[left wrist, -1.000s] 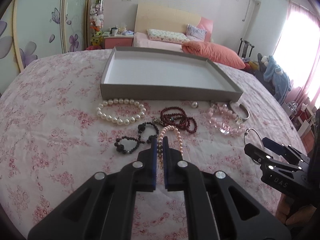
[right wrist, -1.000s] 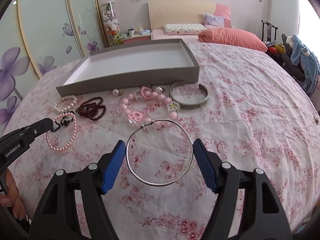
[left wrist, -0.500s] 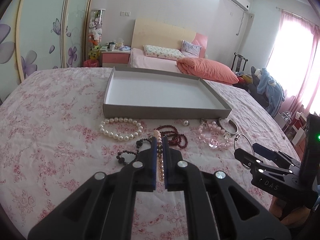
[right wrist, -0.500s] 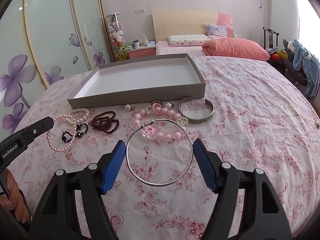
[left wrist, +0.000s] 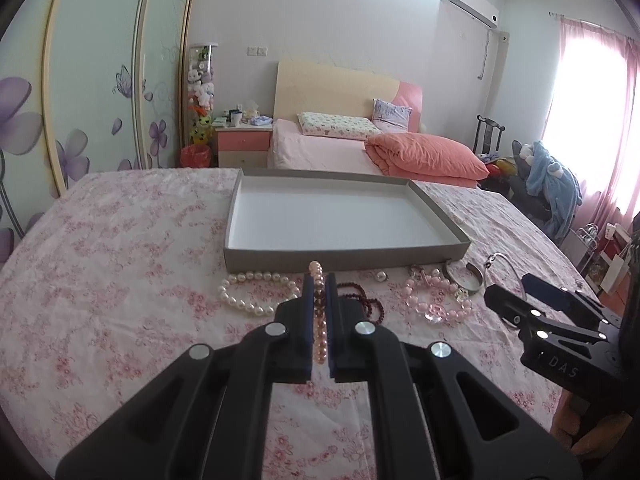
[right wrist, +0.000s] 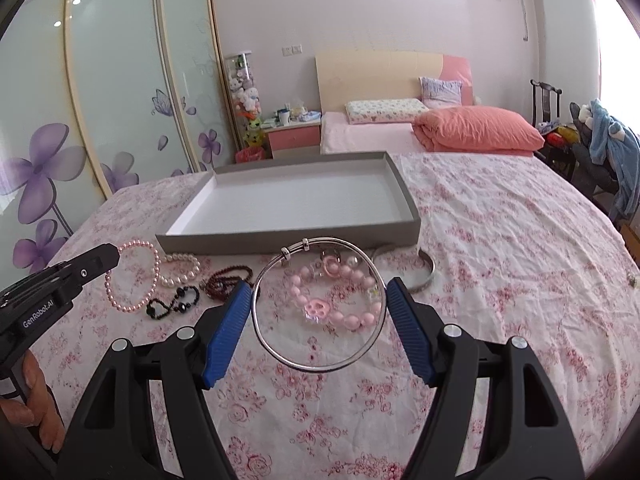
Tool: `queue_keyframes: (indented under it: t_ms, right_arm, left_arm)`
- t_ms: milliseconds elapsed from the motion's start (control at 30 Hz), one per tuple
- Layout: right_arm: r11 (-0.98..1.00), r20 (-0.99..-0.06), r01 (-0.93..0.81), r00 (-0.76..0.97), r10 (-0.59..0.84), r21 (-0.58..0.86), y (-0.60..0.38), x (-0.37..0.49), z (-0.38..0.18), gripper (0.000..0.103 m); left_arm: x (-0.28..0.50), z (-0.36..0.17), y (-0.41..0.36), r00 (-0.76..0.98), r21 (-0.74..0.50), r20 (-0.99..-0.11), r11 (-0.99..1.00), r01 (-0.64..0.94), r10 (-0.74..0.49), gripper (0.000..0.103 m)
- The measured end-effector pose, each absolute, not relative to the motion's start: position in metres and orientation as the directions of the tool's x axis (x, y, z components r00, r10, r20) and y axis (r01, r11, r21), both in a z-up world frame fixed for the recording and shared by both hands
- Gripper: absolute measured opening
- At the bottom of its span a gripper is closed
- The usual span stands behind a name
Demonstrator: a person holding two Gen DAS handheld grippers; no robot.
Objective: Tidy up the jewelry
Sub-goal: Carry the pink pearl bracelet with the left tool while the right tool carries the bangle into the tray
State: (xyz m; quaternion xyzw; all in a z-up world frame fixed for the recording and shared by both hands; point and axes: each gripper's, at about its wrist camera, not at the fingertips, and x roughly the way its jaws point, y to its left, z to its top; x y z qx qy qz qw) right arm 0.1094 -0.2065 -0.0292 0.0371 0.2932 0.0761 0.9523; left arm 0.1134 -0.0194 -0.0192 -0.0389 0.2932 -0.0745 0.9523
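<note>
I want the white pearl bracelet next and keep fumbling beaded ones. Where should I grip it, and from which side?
Pinch the white pearl bracelet across one strand of its near-left arc, coming from above. It lies flat as an open loop, and that side faces bare bedspread; the far side crowds the tray, and the right the dark red beads.

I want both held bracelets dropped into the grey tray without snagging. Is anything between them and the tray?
Nothing tall. The left gripper holds the pink pearl bracelet and the right gripper the silver bangle above loose bracelets, with only the grey tray wall ahead.
</note>
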Motion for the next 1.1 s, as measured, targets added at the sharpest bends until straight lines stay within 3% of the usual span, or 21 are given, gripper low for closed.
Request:
queue_keyframes:
  t_ms: [400,633,867,1100]
  right_arm:
    - [0.989,-0.357,-0.132,0.923,0.145,0.059,-0.200,0.129,0.014,0.070]
    - [0.995,-0.282,-0.092,0.954,0.100,0.042,-0.209,0.167,0.025,0.070]
    - [0.995,-0.317,-0.084,0.943,0.097,0.053,-0.207,0.220,0.013,0.070]
    - [0.993,-0.426,-0.084,0.898,0.113,0.086,-0.199,0.280,-0.011,0.070]
  left_arm:
    - [0.145,0.026,-0.035,0.902,0.048,-0.430,0.996,0.070,-0.042,0.006]
    - [0.191,0.035,-0.040,0.907,0.048,-0.419,0.997,0.060,-0.034,0.006]
    - [0.257,0.017,-0.040,0.877,0.012,-0.480,0.999,0.037,-0.027,0.006]
    - [0.301,-0.003,-0.042,0.858,0.012,-0.513,0.999,0.035,-0.024,0.006]
